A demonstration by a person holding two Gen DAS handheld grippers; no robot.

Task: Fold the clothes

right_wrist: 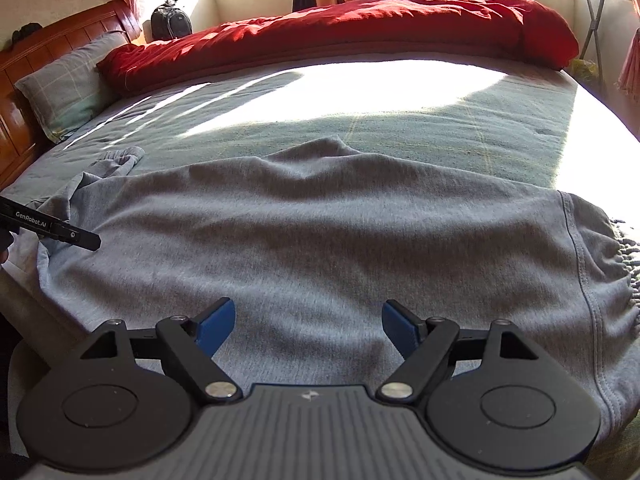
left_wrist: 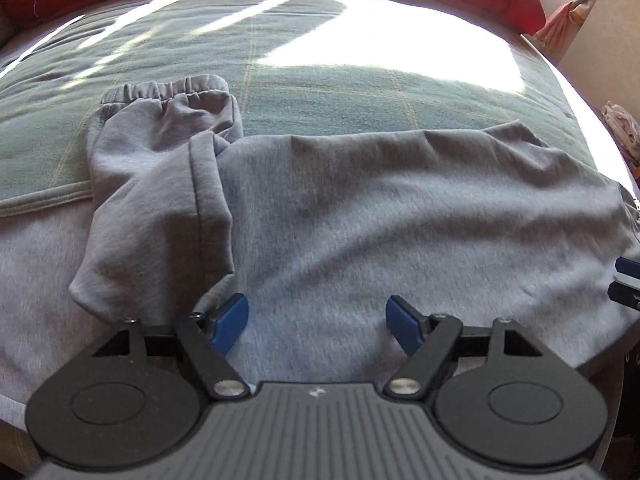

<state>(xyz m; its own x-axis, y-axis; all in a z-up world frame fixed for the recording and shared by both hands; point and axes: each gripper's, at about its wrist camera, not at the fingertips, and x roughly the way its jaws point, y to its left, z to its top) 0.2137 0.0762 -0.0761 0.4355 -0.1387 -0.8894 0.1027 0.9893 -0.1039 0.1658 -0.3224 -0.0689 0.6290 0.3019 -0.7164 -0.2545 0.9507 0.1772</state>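
Observation:
A grey fleece garment (left_wrist: 360, 216) lies spread across the near side of the bed. One sleeve-like part with an elastic cuff (left_wrist: 168, 94) is folded over at its left. In the right wrist view the same garment (right_wrist: 320, 232) fills the middle, with a gathered ribbed band (right_wrist: 618, 268) at its right end. My left gripper (left_wrist: 316, 320) hovers over the cloth near the folded part, open, with nothing between its blue pads (left_wrist: 230, 322). Over the cloth's near edge my right gripper (right_wrist: 308, 322) is also open and holds nothing. Each gripper shows at the edge of the other's view.
The bed has a grey-green checked blanket (right_wrist: 400, 120) with a bright patch of sun. A red duvet (right_wrist: 360, 28) lies bunched along the far side. A pillow (right_wrist: 68, 84) and wooden headboard (right_wrist: 16, 120) are at the left, a drying rack (right_wrist: 596, 20) at the far right.

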